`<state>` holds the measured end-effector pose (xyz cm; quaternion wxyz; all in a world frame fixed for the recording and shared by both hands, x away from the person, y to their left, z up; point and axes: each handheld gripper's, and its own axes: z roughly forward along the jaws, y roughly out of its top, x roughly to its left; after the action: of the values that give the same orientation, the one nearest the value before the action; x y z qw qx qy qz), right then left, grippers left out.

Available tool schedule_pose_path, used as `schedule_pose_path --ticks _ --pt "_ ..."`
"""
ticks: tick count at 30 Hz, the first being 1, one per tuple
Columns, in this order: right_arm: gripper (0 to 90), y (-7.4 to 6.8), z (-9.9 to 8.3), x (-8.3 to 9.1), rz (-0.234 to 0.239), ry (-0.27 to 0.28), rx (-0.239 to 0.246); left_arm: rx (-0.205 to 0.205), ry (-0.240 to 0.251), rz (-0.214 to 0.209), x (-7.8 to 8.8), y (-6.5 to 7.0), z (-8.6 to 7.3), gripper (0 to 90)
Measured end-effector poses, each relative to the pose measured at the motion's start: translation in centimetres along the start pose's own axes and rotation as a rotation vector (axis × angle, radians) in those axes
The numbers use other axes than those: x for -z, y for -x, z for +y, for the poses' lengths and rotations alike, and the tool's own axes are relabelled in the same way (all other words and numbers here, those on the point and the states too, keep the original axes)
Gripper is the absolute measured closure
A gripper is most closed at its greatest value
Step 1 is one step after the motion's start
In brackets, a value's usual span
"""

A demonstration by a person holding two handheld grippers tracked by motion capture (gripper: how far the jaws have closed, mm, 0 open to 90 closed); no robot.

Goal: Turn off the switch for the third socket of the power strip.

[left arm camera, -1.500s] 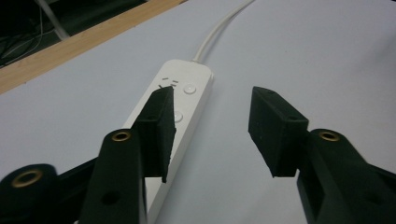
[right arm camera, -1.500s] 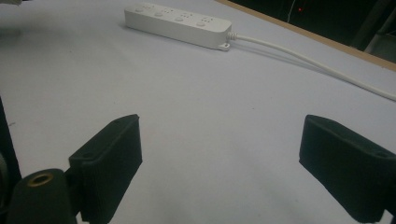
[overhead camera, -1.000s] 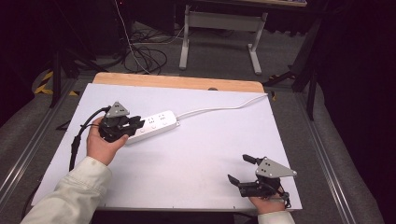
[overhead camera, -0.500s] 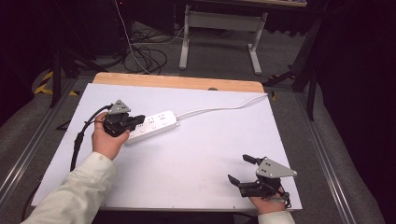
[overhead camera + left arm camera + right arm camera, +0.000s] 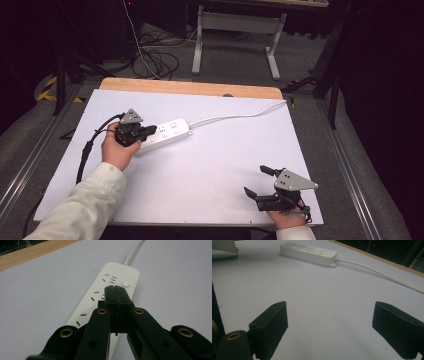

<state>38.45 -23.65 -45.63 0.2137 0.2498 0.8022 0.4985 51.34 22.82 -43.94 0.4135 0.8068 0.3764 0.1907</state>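
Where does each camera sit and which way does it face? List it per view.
High view: above the table's near side, looking forward and down; sleeve, both hands, left claw, right claw.
Left gripper view: on the left claw, shut, over the power strip.
Right gripper view: on the open right claw, level across the table.
Shared: the power strip.

Power strip (image 5: 107, 290) under the left gripper's (image 5: 115, 290) fingertips is showing smooth white plastic, faintly glossy; jaws are appearing matt black plastic with brass-coloured rivets; table (image 5: 210, 165) beneath is presenting a matt white sheet, wood-edged beyond
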Motion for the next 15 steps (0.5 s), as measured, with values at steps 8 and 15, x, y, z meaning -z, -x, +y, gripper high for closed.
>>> schedule_pose_path --ticks 8,15 --pt "13.4 0.0 0.0 0.0 -0.005 0.002 -0.002 -0.020 -0.040 0.007 -0.7 0.1 -0.2 89.7" --pt "13.4 0.0 0.0 0.1 -0.009 0.006 -0.002 -0.008 -0.095 0.011 -1.1 0.1 -0.4 89.7"
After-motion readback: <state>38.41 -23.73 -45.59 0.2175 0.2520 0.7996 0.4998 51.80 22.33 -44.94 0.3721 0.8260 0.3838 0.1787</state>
